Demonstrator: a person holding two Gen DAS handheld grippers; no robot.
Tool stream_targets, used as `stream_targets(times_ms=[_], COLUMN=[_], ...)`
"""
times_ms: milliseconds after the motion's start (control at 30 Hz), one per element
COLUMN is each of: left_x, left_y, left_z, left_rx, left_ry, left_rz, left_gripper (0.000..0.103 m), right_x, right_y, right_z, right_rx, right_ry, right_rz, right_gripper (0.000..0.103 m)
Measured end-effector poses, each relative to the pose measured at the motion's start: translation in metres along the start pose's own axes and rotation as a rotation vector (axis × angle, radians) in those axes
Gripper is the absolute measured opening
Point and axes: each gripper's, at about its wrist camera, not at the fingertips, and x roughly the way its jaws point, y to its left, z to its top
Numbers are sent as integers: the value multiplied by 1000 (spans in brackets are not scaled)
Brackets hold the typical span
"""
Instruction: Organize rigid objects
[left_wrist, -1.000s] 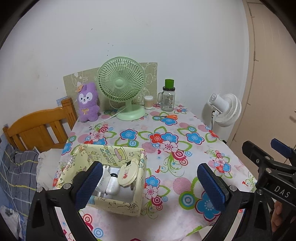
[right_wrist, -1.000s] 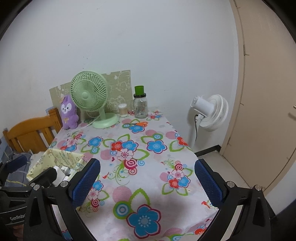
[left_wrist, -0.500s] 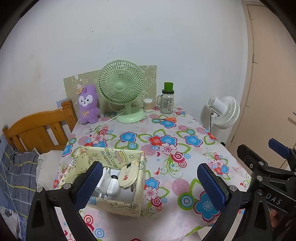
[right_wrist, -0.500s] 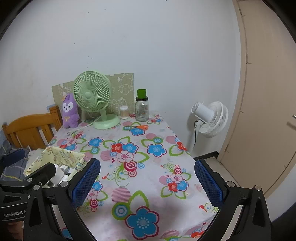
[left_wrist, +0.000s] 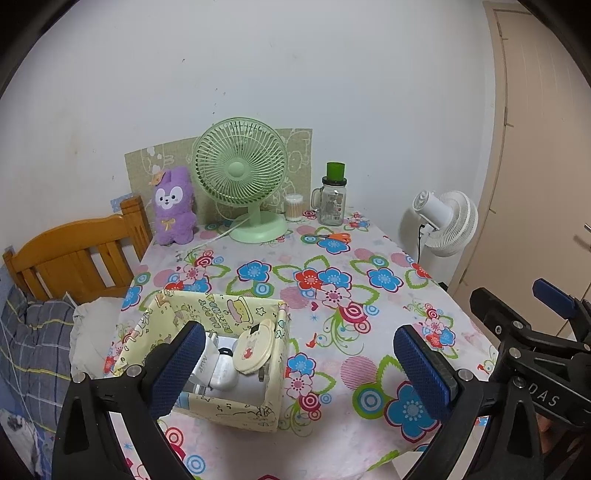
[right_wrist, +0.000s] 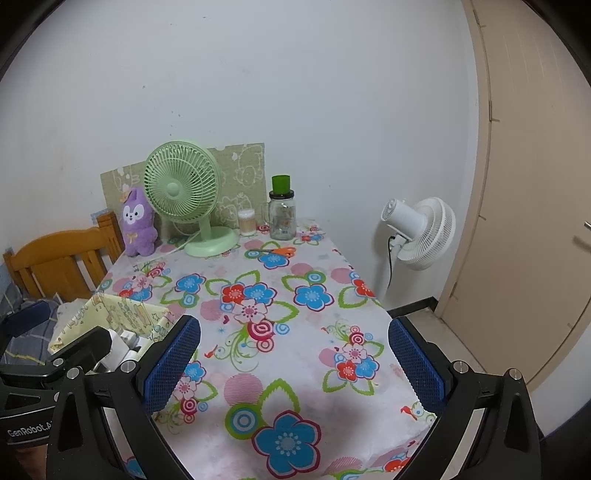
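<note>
Here, both claws hung spread and empty: left claw (left_wrist: 299, 369), right claw (right_wrist: 293, 365); the pale-yellow cartoon-print fabric box (left_wrist: 207, 317) of white gadgets sat near-left on the floral-clothed worktop (left_wrist: 332, 280)

Both views are evenly lit by soft, diffuse indoor light; no glare is seen. Faint shadows are cast on the plain white wall (left_wrist: 332, 74). Strong fisheye bending and black corner vignetting are noted. Focus is held sharp throughout; no motion blur is recorded.
</note>
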Motion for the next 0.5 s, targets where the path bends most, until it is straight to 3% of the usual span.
stream_targets(times_ms=[500], left_x=[-1], left_y=[2], left_z=[1], left_rx=[-2], left_ry=[-2], left_rz=[0], left_gripper=[103], right_x=[0], right_y=[1], right_z=[-1], right_rx=[1], right_ry=[12], right_rz=[16], right_gripper=[103])
